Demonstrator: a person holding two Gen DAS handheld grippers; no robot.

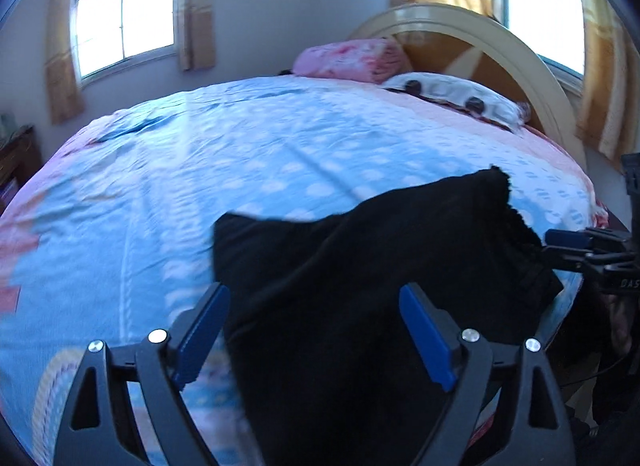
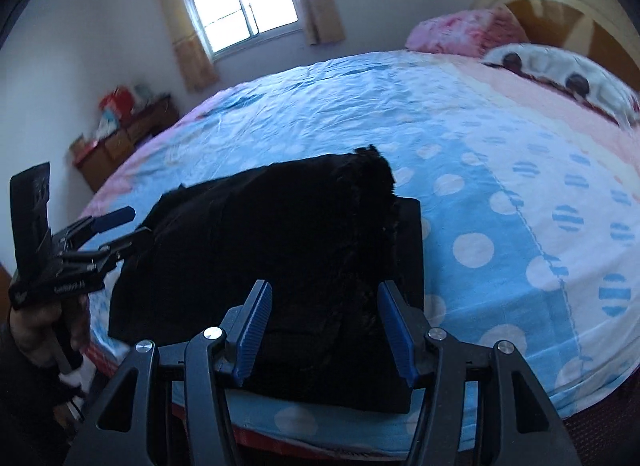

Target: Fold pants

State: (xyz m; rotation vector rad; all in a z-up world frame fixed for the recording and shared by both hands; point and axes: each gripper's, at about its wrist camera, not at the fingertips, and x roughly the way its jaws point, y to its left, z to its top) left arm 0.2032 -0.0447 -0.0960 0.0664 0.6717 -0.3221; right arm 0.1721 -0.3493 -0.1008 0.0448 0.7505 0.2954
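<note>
The black pants lie folded into a thick bundle on the bed's near edge; they also show in the right wrist view. My left gripper is open, its blue pads above the bundle's left part, holding nothing. It shows from the side in the right wrist view, at the bundle's left edge. My right gripper is open over the bundle's near side, empty. It shows in the left wrist view at the bundle's right edge.
The bed has a blue and pink dotted sheet. A pink folded blanket and a white pillow lie by the headboard. A wooden cabinet stands by the far wall.
</note>
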